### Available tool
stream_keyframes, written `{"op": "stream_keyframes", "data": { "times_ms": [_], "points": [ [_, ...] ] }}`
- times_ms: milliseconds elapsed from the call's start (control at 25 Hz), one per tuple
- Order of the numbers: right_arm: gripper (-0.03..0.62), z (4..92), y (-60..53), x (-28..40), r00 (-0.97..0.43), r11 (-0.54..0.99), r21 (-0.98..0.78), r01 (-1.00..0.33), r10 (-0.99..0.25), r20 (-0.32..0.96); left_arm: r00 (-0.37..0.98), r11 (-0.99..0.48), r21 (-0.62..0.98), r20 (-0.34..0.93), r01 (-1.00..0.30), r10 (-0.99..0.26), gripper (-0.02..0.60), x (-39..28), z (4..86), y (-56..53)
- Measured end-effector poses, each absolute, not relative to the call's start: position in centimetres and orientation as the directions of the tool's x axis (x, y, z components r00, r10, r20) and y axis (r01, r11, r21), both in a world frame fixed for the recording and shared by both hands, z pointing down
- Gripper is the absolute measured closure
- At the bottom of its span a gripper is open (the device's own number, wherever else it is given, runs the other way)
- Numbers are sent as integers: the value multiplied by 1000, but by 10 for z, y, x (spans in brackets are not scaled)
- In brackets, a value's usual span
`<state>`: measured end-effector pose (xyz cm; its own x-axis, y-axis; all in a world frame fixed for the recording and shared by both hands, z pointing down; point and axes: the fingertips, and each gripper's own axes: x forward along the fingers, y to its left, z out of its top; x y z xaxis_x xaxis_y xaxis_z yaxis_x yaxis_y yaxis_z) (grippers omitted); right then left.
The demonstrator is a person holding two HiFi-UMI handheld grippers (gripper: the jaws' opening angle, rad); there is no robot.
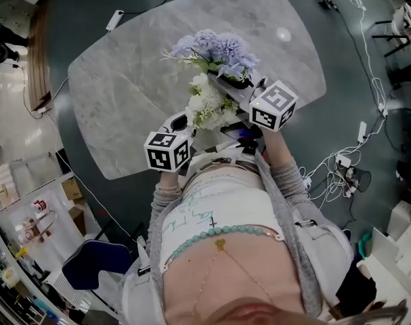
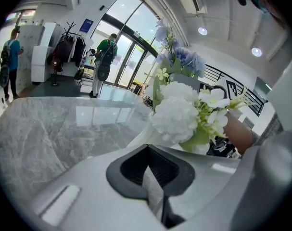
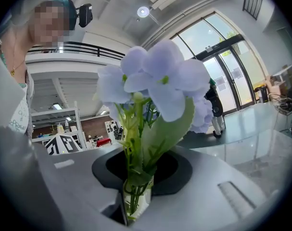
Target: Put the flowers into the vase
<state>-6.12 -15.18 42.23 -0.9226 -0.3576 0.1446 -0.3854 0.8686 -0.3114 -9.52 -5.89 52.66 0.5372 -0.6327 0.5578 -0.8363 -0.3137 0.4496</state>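
Centrally, pale lavender artificial flowers (image 3: 155, 81), green stems clenched in my right gripper (image 3: 136, 201), just beside a white flower cluster (image 1: 208, 103). My left gripper (image 2: 153, 186) pinches a pale sliver I cannot identify. Grey marble-patterned table (image 1: 124, 93) below.

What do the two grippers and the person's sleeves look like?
The left gripper and the right gripper are light grey shells with black ribbed pads. Each carries a white cube with black square markers. The person's sleeves are grey knit.
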Motion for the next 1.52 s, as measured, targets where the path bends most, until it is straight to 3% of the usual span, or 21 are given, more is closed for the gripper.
{"op": "stream_keyframes", "data": {
  "times_ms": [360, 800, 1040, 1080, 1200, 1360, 1520],
  "points": [
    [474, 439, -151, -61, -919, 851, -352, -391, -342, 194, 544, -320, 452, 559, -833, -626, 580, -93, 528, -59],
    [276, 434, -144, -46, -919, 864, -338, -373, -294, 262, 548, -327, 450, 560, -831, -622, 580, -92, 527, -58],
    [247, 427, -139, -35, -918, 882, -302, -362, -281, 278, 550, -331, 450, 560, -830, -619, 580, -91, 527, -58],
    [253, 426, -137, -34, -920, 886, -299, -356, -276, 277, 550, -330, 450, 561, -830, -619, 580, -91, 527, -58],
    [402, 424, -135, -32, -922, 898, -277, -342, -263, 284, 549, -329, 449, 562, -831, -619, 580, -92, 527, -58],
    [459, 425, -129, -33, -920, 907, -268, -324, -236, 313, 549, -330, 448, 559, -831, -622, 580, -89, 527, -57],
    [473, 430, -125, -40, -904, 917, -238, -321, -222, 364, 552, -333, 452, 546, -827, -630, 580, -88, 523, -57]
  ]
}}
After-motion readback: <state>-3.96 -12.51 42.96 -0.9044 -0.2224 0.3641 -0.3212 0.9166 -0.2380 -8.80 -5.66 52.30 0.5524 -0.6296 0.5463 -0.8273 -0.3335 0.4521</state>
